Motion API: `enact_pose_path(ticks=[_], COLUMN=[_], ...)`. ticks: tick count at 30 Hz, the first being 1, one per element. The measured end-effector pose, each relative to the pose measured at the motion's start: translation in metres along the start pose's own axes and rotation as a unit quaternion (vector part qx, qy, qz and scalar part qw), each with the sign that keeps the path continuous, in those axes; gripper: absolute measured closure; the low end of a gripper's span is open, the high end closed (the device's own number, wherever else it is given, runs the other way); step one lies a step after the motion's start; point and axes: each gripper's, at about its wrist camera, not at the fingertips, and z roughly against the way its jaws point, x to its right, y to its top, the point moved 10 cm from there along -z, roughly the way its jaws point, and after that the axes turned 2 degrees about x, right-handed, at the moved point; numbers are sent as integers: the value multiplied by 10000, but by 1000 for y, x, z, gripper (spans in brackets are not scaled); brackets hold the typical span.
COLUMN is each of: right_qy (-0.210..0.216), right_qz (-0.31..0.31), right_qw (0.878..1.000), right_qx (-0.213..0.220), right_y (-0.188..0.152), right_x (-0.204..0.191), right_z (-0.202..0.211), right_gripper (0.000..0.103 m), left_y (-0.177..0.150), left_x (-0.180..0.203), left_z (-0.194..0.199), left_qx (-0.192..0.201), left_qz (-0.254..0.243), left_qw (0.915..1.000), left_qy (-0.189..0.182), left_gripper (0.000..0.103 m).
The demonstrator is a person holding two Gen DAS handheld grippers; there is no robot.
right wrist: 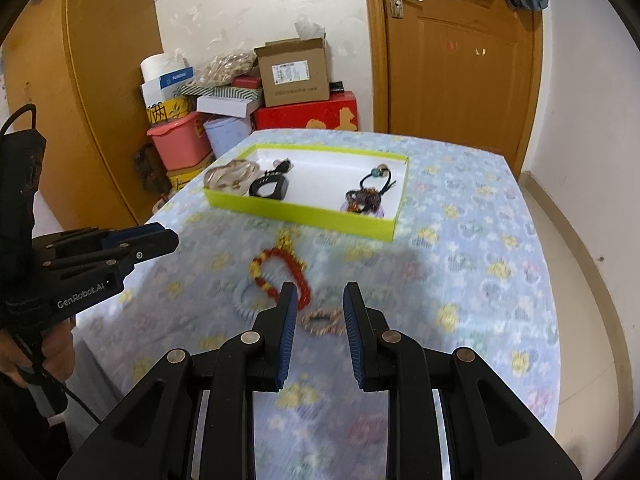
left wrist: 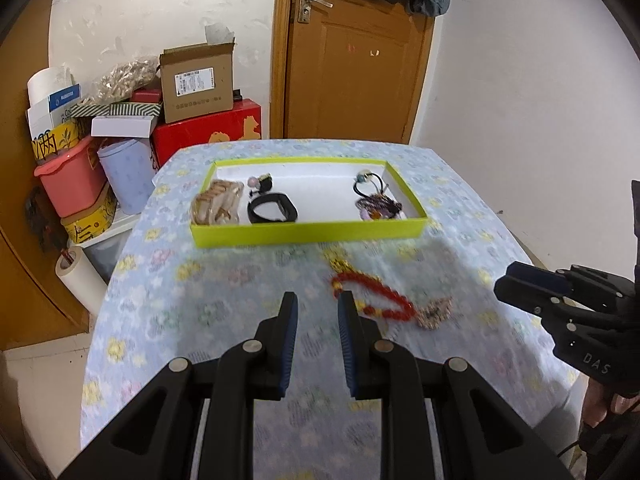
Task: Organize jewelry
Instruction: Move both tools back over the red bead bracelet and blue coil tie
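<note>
Left gripper (left wrist: 318, 306), right gripper (right wrist: 320, 298) both agape, empty; clear coil hair-tie (right wrist: 250, 300) only in right view

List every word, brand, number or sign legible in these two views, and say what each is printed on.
"GenRobot.AI": side of the left gripper, seen in the right wrist view.
"DAS": body of the right gripper, seen in the left wrist view; any further letters are out of view.
Shipping label on the cardboard box: too small to read.
Blue-and-white carton: print blurred, unreadable.
</note>
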Motion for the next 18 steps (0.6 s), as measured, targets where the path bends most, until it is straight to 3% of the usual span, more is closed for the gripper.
enact_pose_path(ticks=[18], right_qy=[63], right_qz=[-64], right_qw=[9998], right_qx=[-160], right_y=[-26], right_x=[-4], right_z=[7], right_gripper=[78], left_y=[-26], left_x=[5], left_z=[8], left_qx=[-194], left_qz=[124], left_qw=[9997], left_qy=[-125], left_gripper=[79])
